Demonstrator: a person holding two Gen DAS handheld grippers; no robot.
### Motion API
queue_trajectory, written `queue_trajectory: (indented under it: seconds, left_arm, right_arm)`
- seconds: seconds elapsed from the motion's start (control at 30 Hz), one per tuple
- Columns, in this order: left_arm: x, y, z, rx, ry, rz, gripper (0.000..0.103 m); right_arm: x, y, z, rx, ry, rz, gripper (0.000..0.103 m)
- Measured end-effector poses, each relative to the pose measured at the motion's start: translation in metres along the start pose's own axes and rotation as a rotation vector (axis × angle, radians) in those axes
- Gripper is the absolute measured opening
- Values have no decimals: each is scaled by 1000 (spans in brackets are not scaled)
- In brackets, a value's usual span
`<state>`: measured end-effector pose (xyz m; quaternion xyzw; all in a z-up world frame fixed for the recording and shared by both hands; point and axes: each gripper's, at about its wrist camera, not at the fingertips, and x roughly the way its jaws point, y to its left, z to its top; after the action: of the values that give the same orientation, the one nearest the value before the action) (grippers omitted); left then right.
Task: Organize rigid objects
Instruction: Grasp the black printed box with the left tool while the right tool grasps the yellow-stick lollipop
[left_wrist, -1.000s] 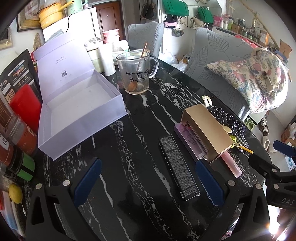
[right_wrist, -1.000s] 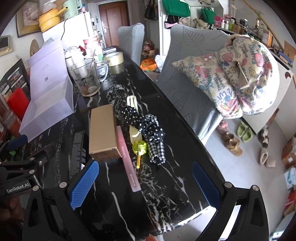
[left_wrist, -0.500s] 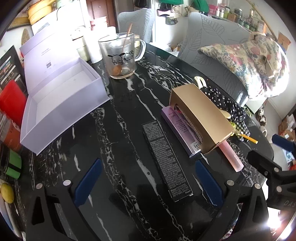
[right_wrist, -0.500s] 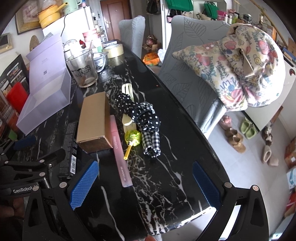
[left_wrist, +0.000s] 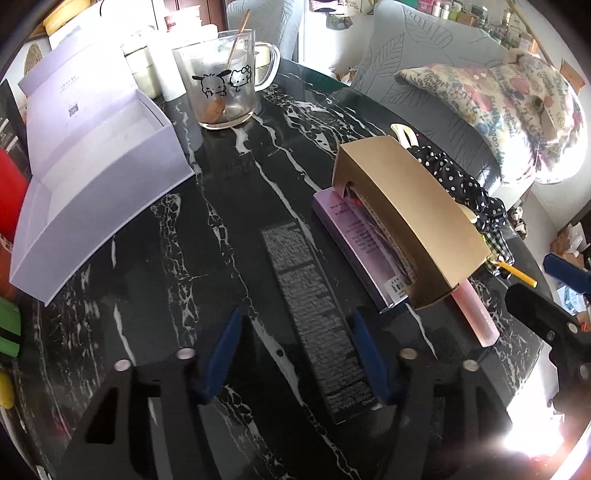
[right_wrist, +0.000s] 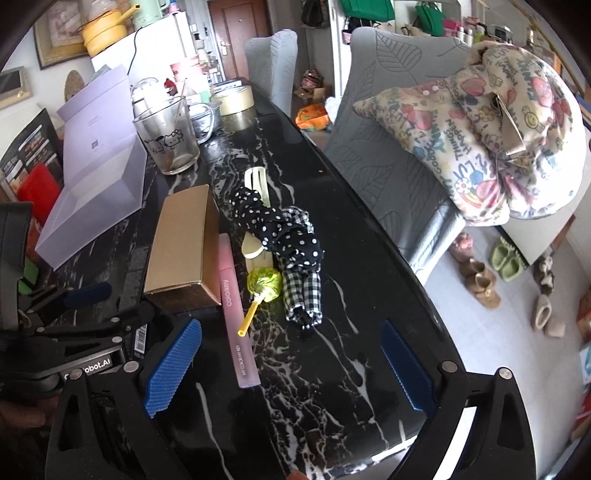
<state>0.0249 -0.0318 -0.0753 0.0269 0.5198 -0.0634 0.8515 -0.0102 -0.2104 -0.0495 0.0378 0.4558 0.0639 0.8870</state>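
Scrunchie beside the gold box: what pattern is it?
The scrunchie is black with white polka dots, clearest in the right wrist view.

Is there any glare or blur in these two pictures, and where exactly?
Left wrist view: strong white glare burns out the lower right corner beside the table edge; the long black box looks smeared by motion blur. Right wrist view: evenly lit and sharp, only fisheye bending toward the edges.

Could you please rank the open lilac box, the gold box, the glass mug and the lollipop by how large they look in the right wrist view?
1. Open lilac box, largest.
2. Gold box.
3. Glass mug, which stands farther from the camera, so its place below the gold box is unsure.
4. Lollipop, clearly smallest.
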Motion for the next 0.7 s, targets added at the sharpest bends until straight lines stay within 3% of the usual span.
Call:
queue_trajectory:
  seconds: [0.1,0.2,0.33,0.7]
  left_arm:
    - [3,3,2,-23,-6,-40,42]
    - [4,4,5,-27,-13,-48,26]
    - [5,10,7,-42,-22,-91,25]
    - [1,24,4,-67,-27,-69,25]
  right_arm:
    - [1,-2,2,14,4,17,90]
    - [2,-1,5,20,6,31,78]
    - [-3,3,7,13,-26,54,55]
    - [19,19,14,-43,-2,75,35]
